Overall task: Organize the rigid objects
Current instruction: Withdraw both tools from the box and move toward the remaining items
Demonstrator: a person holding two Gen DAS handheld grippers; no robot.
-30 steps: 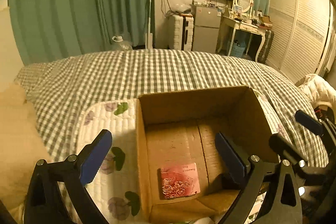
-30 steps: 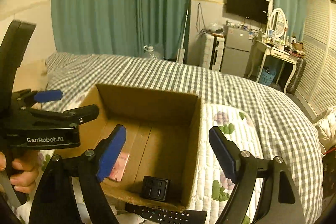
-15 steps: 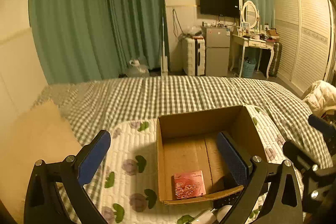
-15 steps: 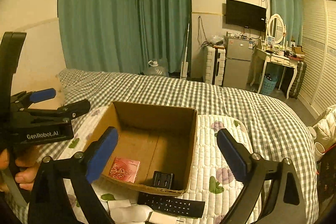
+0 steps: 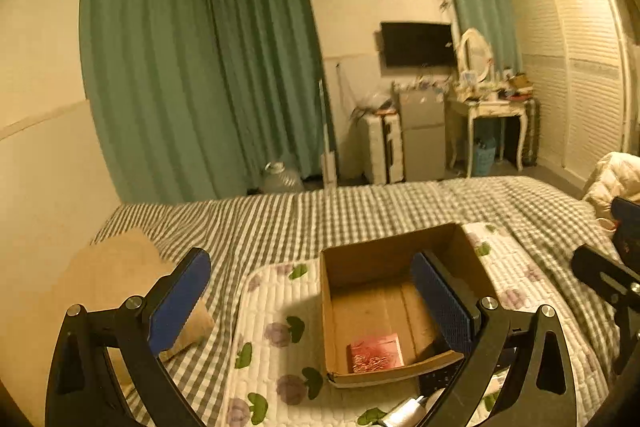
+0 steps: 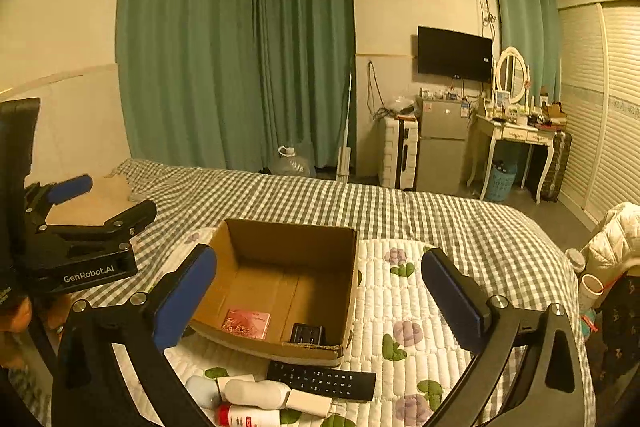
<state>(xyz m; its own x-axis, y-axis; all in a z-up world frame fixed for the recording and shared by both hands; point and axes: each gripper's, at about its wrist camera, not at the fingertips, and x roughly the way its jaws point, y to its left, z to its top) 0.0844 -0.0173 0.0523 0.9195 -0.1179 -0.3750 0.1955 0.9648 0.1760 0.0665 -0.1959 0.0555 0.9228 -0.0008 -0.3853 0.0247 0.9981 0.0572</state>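
Right gripper (image 6: 318, 279): jaws just opened wide, nothing between them. Left gripper (image 5: 310, 297): likewise apart, empty. Cardboard box (image 6: 280, 287) on the floral quilted mat (image 6: 404, 311) holds a red card (image 6: 246, 323) and a black cube (image 6: 306, 334). Next, we judge, the remote control (image 6: 322, 381) before it: we pinch across its narrow width.

Open-jawed left claw (image 5: 310, 301) above cardboard box (image 5: 362, 263) with red packet (image 5: 376, 351).

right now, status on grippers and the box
Both hand-held grippers open, empty: left, right just widened. Cardboard box holds red card, black block. Remote, bottles outside.
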